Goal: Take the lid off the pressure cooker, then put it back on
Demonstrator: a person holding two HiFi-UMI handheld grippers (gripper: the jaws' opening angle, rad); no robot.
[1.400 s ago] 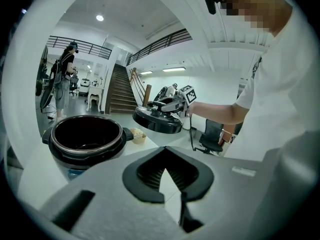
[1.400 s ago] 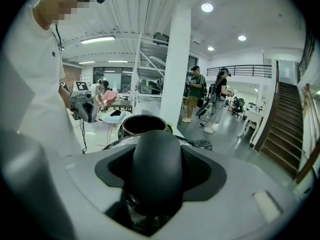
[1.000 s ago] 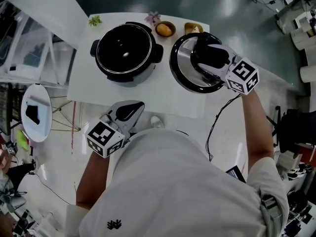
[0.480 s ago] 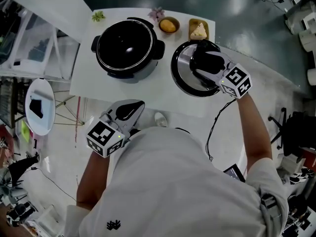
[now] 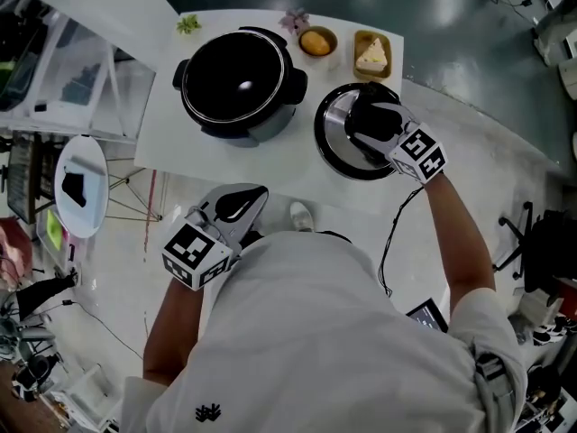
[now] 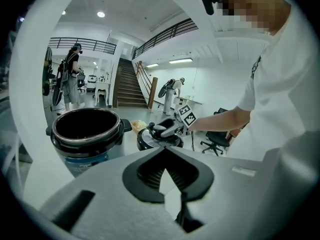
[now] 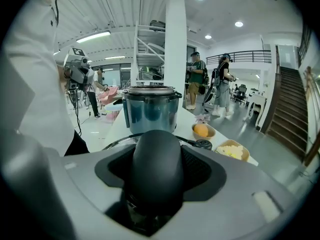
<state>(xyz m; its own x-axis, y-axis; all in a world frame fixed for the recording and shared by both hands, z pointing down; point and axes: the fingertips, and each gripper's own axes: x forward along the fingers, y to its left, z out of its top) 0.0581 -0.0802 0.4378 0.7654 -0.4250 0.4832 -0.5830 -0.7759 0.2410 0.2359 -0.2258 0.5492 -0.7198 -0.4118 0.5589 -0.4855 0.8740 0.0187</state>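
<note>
The open pressure cooker pot (image 5: 239,79) stands black and lidless on the white table (image 5: 180,165); it also shows in the left gripper view (image 6: 87,129) and the right gripper view (image 7: 150,109). To its right the round steel lid (image 5: 335,133) sits low by the table, level with the pot's base in the left gripper view (image 6: 159,136). My right gripper (image 5: 368,120) is shut on the lid's black handle (image 7: 155,164), which fills the space between its jaws. My left gripper (image 5: 242,204) hangs off the table's near edge by the person's body, jaws together and empty (image 6: 162,151).
Behind the lid are a small bowl with an orange item (image 5: 316,41) and a tray of pale food (image 5: 371,55). A pink flower (image 5: 293,19) and a green sprig (image 5: 188,23) lie at the table's far edge. A round white stand (image 5: 81,183) is on the left.
My right gripper has come down with the lid, which now sits lower beside the pot. The left gripper has hardly moved.
</note>
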